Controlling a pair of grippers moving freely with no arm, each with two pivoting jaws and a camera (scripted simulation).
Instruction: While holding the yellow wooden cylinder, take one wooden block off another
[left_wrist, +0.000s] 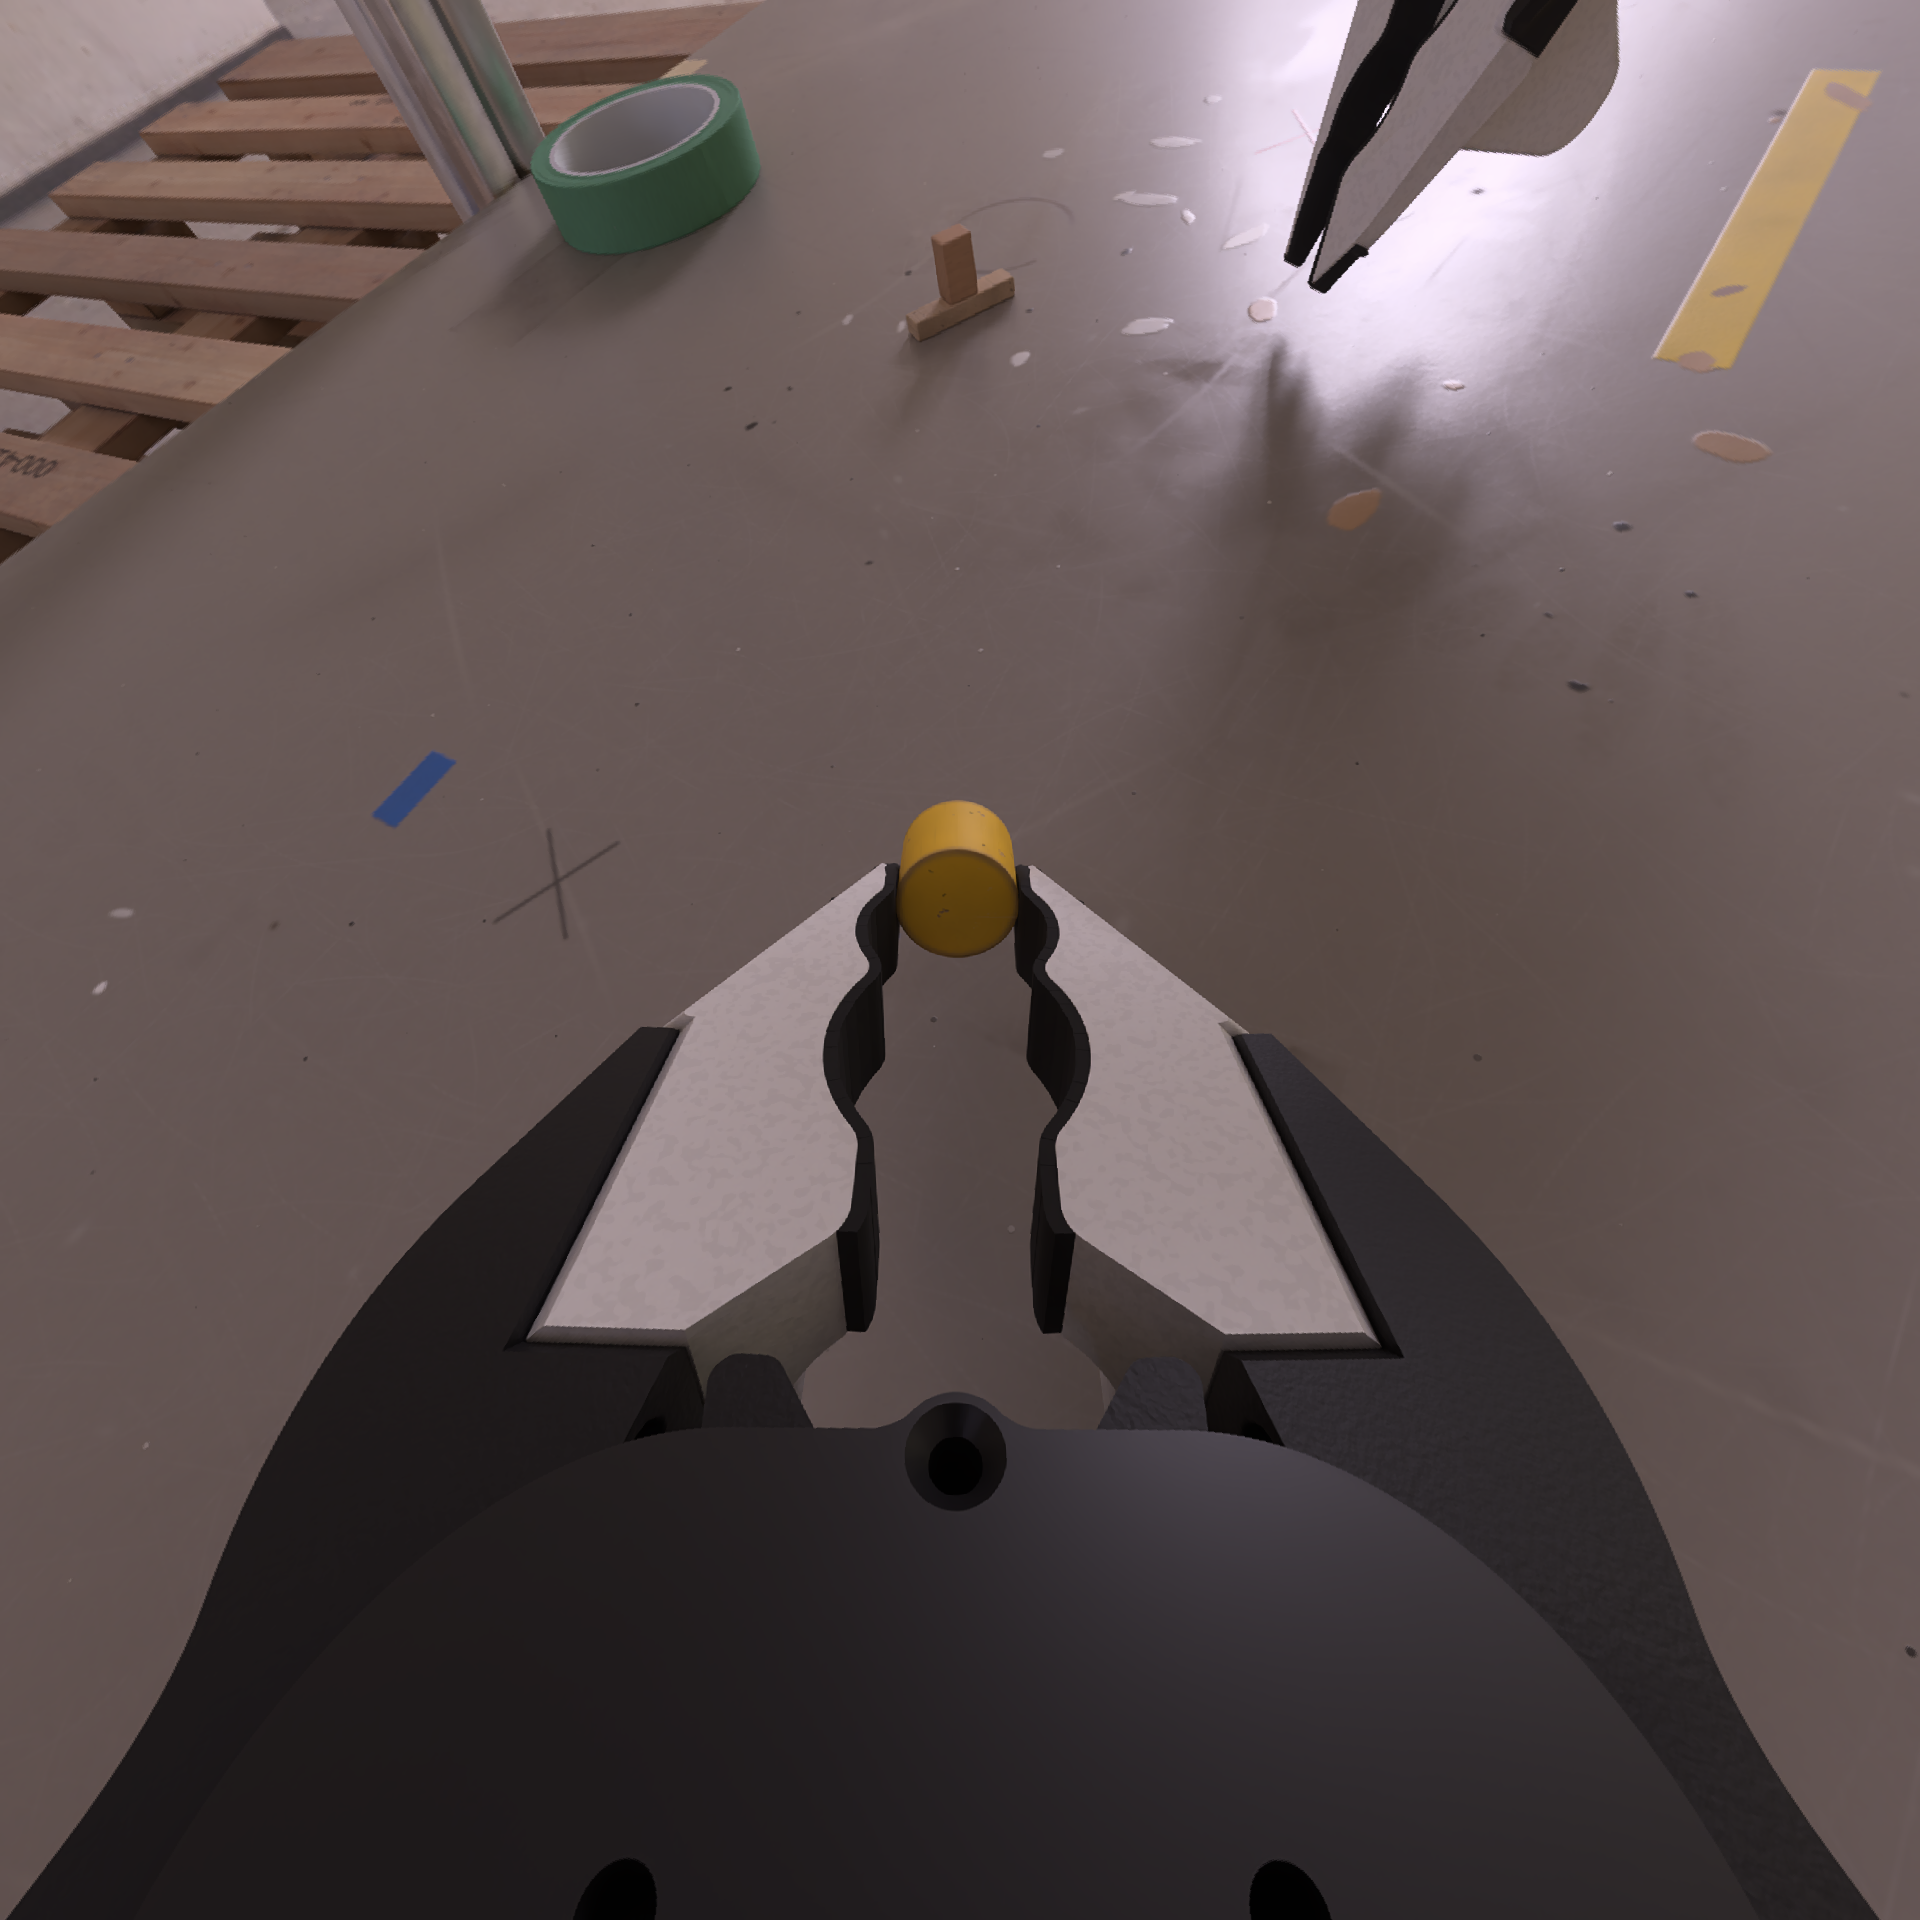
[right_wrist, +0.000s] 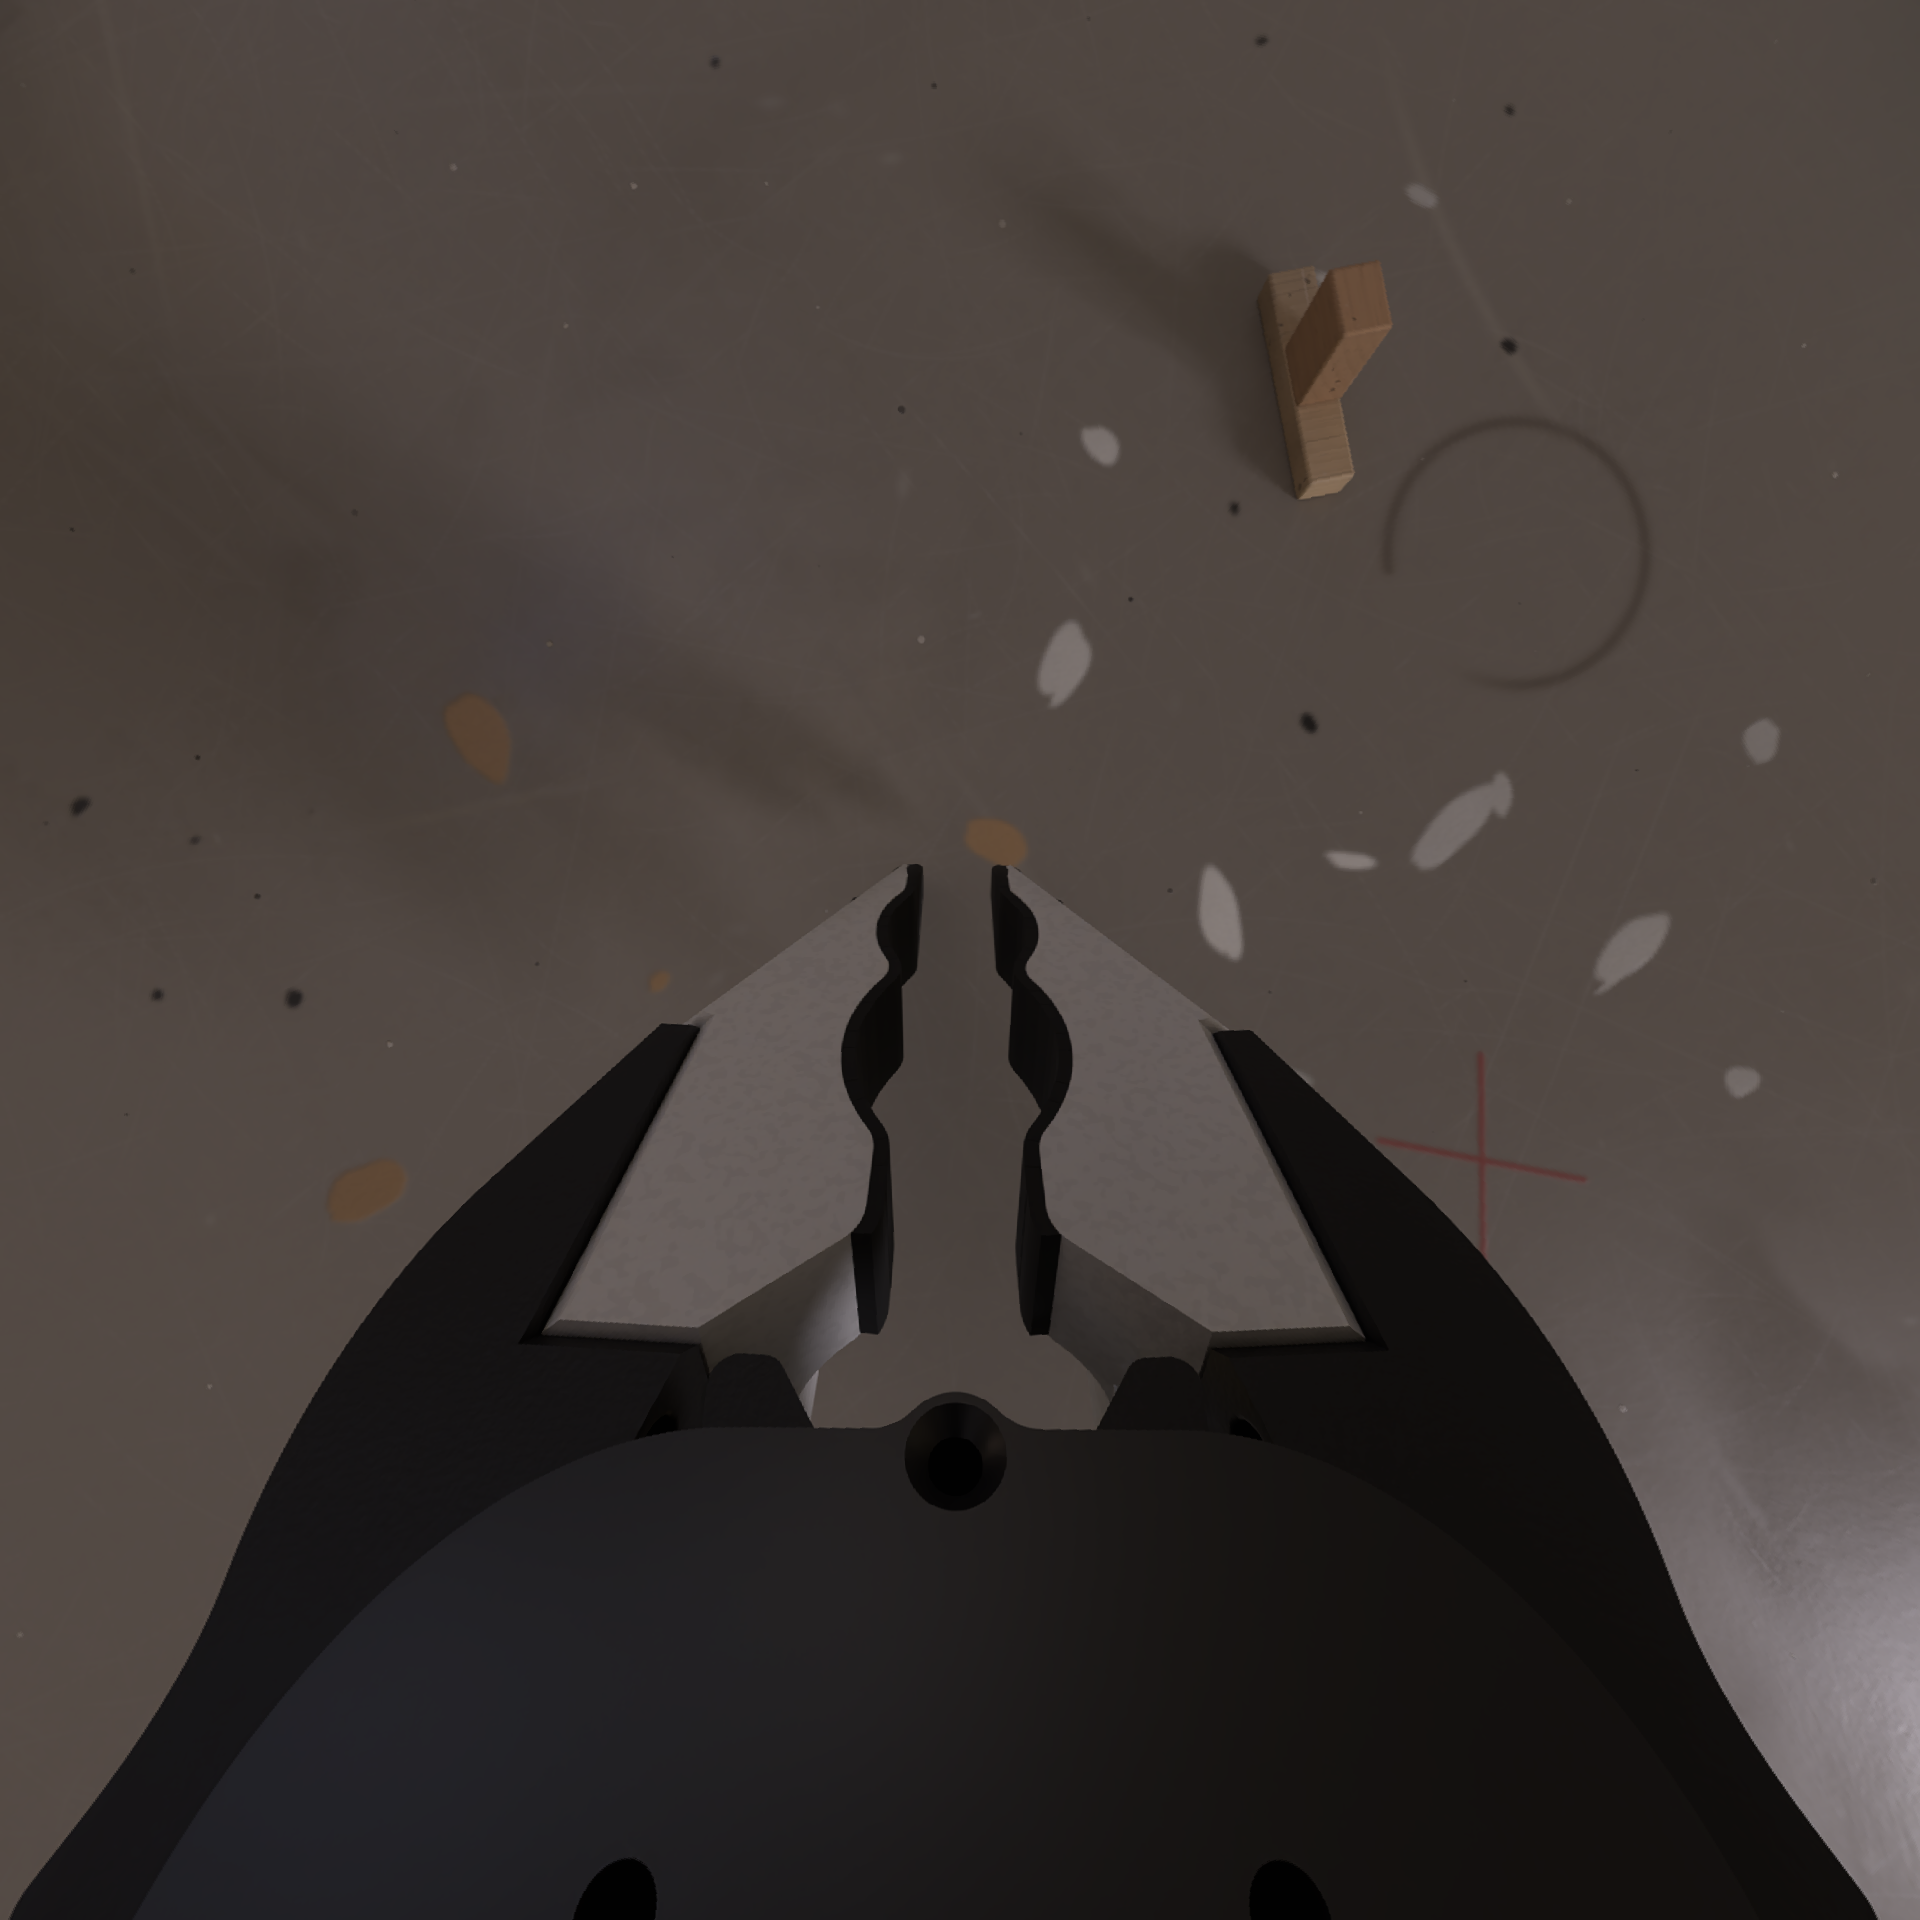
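Note:
My left gripper (left_wrist: 956, 873) is shut on a short yellow wooden cylinder (left_wrist: 956, 902), held by its sides at the fingertips a little above the grey table. Far ahead, a small upright wooden block (left_wrist: 953, 265) stands on a flat-lying wooden block (left_wrist: 966, 307). In the right wrist view the upright, darker block (right_wrist: 1340, 332) and the flat, paler one (right_wrist: 1311, 436) lie ahead and to the right. My right gripper (right_wrist: 956, 873) is empty with a narrow gap between its fingers. It hovers above the table, and in the left wrist view it (left_wrist: 1322, 265) is to the right of the blocks.
A green tape roll (left_wrist: 646, 166) stands at the table's far left edge beside a metal pole (left_wrist: 447, 83). A wooden pallet (left_wrist: 208, 260) lies beyond the edge. A yellow tape strip (left_wrist: 1766, 218) and a blue tape mark (left_wrist: 414, 790) are stuck on the table.

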